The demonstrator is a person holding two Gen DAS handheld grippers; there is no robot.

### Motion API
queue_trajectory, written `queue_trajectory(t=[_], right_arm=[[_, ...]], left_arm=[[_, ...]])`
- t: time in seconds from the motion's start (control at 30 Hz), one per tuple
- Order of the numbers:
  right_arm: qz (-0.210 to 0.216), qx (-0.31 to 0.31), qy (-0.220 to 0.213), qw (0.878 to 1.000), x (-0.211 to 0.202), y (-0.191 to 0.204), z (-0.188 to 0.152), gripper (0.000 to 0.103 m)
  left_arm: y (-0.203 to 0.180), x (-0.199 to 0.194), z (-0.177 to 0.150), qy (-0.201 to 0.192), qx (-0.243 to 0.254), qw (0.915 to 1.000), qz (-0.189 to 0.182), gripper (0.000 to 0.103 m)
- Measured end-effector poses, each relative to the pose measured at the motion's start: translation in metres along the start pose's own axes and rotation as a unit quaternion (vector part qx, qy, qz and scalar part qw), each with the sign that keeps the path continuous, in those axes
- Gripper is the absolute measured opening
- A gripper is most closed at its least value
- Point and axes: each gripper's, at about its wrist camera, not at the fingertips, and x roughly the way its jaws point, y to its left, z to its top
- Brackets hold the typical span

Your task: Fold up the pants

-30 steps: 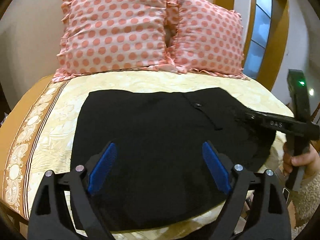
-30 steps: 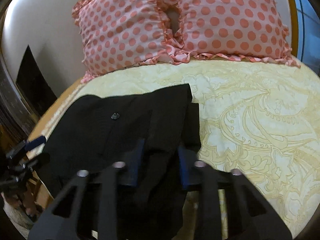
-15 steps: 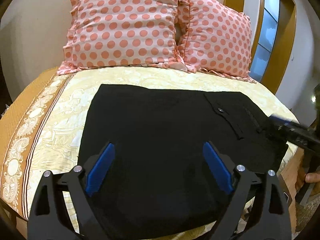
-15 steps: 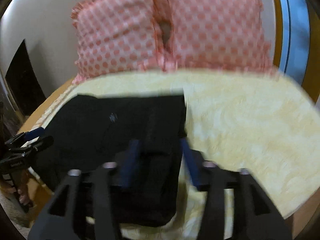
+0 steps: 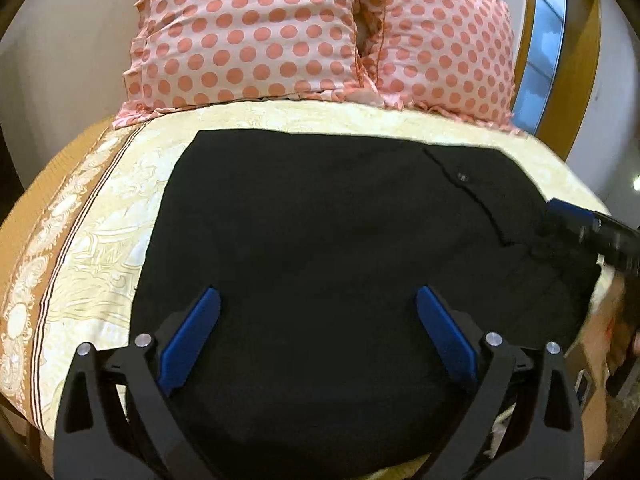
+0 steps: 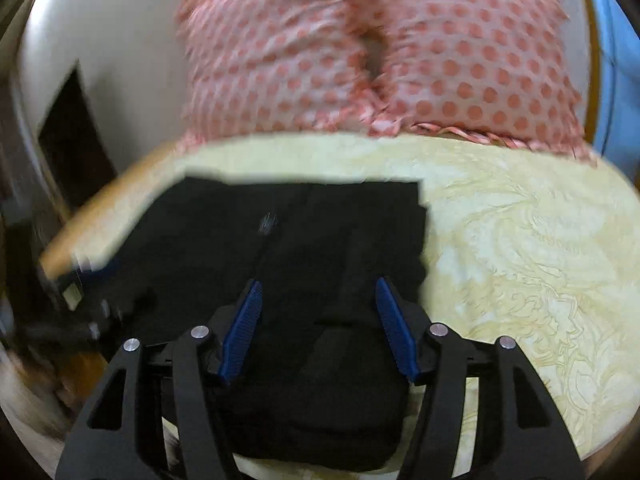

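Black folded pants lie flat on the yellow patterned bedspread, with a buttoned pocket flap toward the right. My left gripper is open and empty, hovering over the near edge of the pants. My right gripper is open and empty above the pants' end; it also shows in the left wrist view at the pants' right edge. The left gripper shows blurred at the left of the right wrist view.
Two pink polka-dot pillows lean against the wall at the head of the bed. A wooden-framed window or door is at the right. The bed's near edge drops off below the grippers.
My right gripper opened, letting go of the pants' end, and drew back slightly. My left gripper stayed open and moved a little closer over the pants.
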Motion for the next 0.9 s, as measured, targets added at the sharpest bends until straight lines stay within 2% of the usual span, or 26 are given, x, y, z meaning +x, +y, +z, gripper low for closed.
queue_trajectory(t=[0.03, 0.1, 0.27, 0.43, 0.57, 0.63, 0.77, 0.83, 0.87, 0.9], right_arm=[[0.012, 0.048, 0.002, 0.999, 0.0, -0.019, 0.01, 0.072], [0.035, 0.104, 0.022, 0.994, 0.009, -0.044, 0.019, 0.072], [0.057, 0.148, 0.076, 0.984, 0.041, -0.067, 0.024, 0.072], [0.06, 0.129, 0.089, 0.986, 0.048, -0.059, 0.016, 0.071], [0.06, 0.11, 0.086, 0.988, 0.048, -0.057, 0.015, 0.065], [0.056, 0.091, 0.083, 0.991, 0.051, -0.055, 0.016, 0.065], [0.057, 0.097, 0.081, 0.99, 0.055, -0.057, 0.019, 0.069], [0.047, 0.075, 0.076, 0.993, 0.057, -0.051, 0.018, 0.063], [0.045, 0.067, 0.074, 0.994, 0.057, -0.049, 0.018, 0.057], [0.039, 0.052, 0.063, 0.996, 0.053, -0.045, 0.017, 0.046]], left_arm=[[0.002, -0.003, 0.0, -0.005, -0.005, 1.0, -0.001, 0.1], [0.006, -0.006, -0.002, -0.01, -0.014, 0.9999, -0.001, 0.101], [0.003, -0.004, -0.006, -0.007, 0.005, 0.9999, 0.01, 0.101], [0.003, -0.003, -0.007, -0.007, 0.008, 0.9999, 0.01, 0.101], [0.002, 0.0, -0.007, -0.007, 0.012, 0.9998, 0.011, 0.101], [0.003, 0.0, -0.007, -0.007, 0.012, 0.9998, 0.011, 0.101], [0.002, 0.0, -0.007, -0.007, 0.012, 0.9999, 0.01, 0.101], [0.002, 0.0, -0.007, -0.007, 0.012, 0.9999, 0.01, 0.101], [0.002, 0.0, -0.007, -0.007, 0.012, 0.9998, 0.011, 0.101], [0.002, 0.0, -0.007, -0.007, 0.012, 0.9998, 0.011, 0.101]])
